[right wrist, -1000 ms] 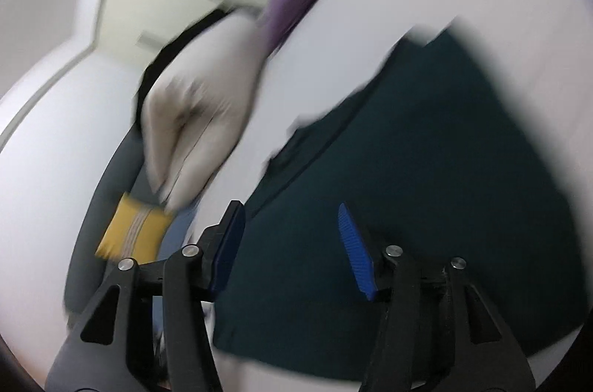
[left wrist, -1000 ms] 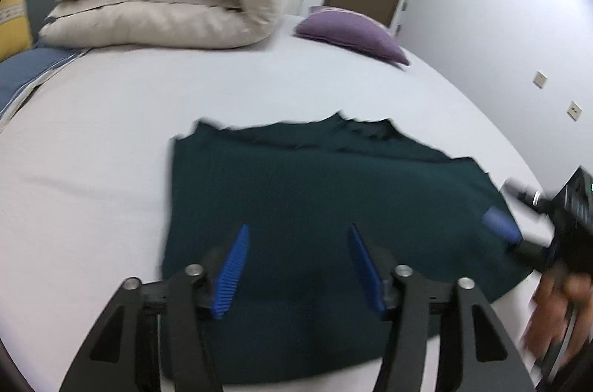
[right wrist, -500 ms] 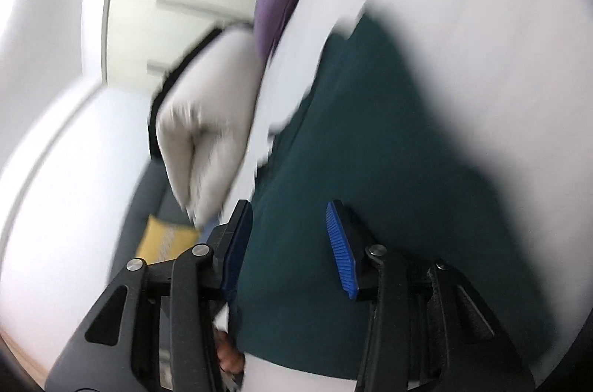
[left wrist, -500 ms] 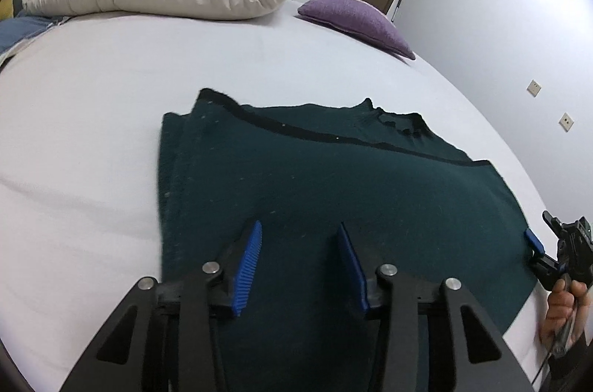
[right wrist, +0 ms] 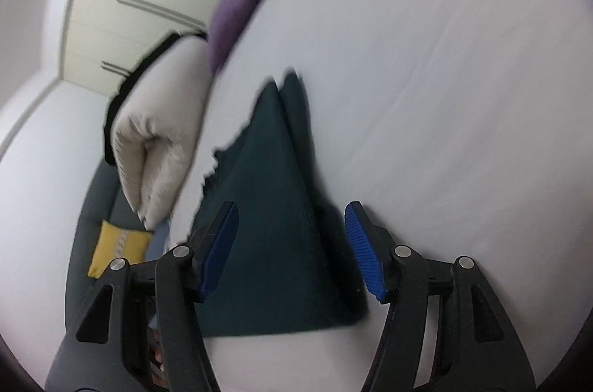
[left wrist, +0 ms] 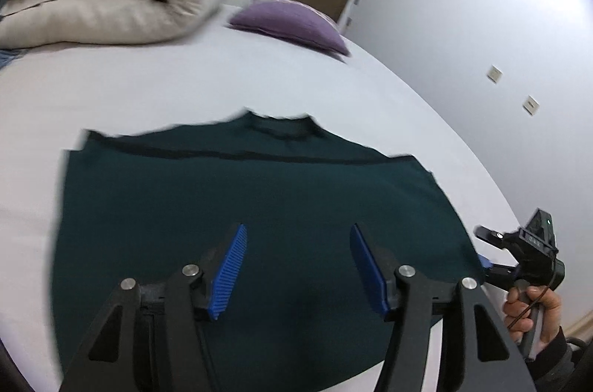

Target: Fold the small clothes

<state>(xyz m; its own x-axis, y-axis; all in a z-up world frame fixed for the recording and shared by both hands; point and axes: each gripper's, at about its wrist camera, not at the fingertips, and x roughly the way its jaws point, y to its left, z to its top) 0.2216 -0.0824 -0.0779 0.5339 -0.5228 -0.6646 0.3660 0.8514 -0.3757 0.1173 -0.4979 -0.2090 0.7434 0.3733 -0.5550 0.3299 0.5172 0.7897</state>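
One dark-green garment (left wrist: 241, 206) flat on bed (left wrist: 185, 84); left gripper (left wrist: 296, 266) and right gripper (right wrist: 289, 243) both spread above it.

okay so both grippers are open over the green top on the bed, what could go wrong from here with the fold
1. The dark green top already lies doubled, with a layer edge showing near the neckline; fingers closing on only the upper layer could pull the fold apart.
2. The right gripper sits at the garment's side edge, the left gripper over its middle, so an uneven lift may skew it.
3. Both views are blurred, so the hem may be misjudged.
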